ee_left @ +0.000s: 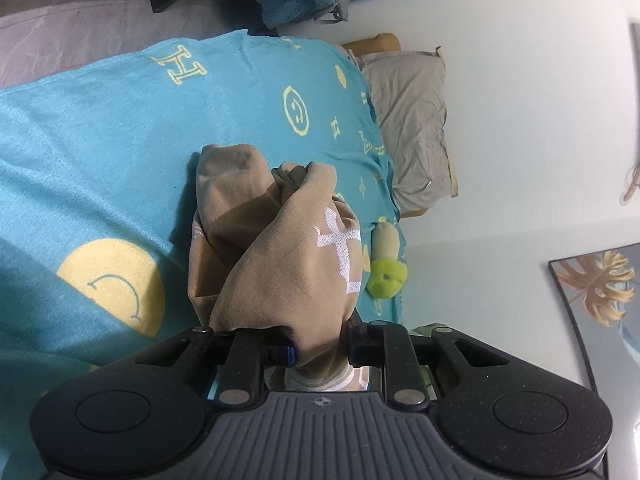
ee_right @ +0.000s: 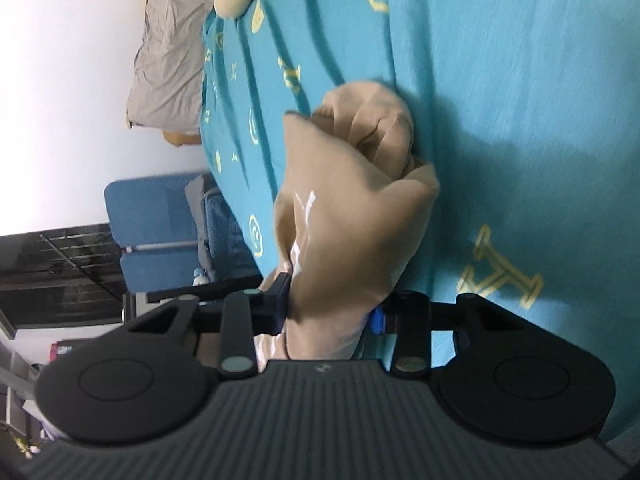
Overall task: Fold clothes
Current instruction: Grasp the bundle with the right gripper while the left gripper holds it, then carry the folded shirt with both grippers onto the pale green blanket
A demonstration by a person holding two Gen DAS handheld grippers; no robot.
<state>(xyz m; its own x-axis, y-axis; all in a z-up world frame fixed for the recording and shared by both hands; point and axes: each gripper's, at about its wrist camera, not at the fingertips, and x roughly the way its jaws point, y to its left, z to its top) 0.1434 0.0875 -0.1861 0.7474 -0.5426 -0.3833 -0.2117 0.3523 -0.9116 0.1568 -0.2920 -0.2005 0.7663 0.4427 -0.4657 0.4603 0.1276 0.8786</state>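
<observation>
Both tongs are clamped on the same tan garment (ee_left: pixel 280 240). Left tongs (ee_left: pixel 322 350) pinch a bunched edge, cloth pushed right through the jaws and showing behind them. Right tongs (ee_right: pixel 330 312) grip another bunch of the tan cloth the same way, jaws narrowed onto it. Right view is motion-blurred, so fine detail there is soft.

Garment hangs or drapes away from each grip toward the turquoise blanket (ee_left: pixel 100 140) with yellow letters and smiley faces. Its far end looks to touch the blanket; whether the rest is lifted clear, cannot tell. White stitched lettering (ee_left: pixel 340 244) shows on the cloth in the left view. It is still a crumpled lump, no flat panel and no crease visible, so I judge folding is at an early stage: spreading out first.

Other stuff: green and beige plush toy (ee_left: pixel 386 268) near the right edge of the blanket, grey pillow (ee_left: pixel 412 128) farther right, blue chair (ee_right: pixel 156 216) off the bed at left in the right view.

To do this step well, probably: keep both grips firm, draw the tongs apart until the cloth between them goes taut, then lower it flat on an open patch of blanket, away from the toy. Thick bunches in the jaws may hide which edge is held, so check for seams before folding. Thin knit may sag and slip.
</observation>
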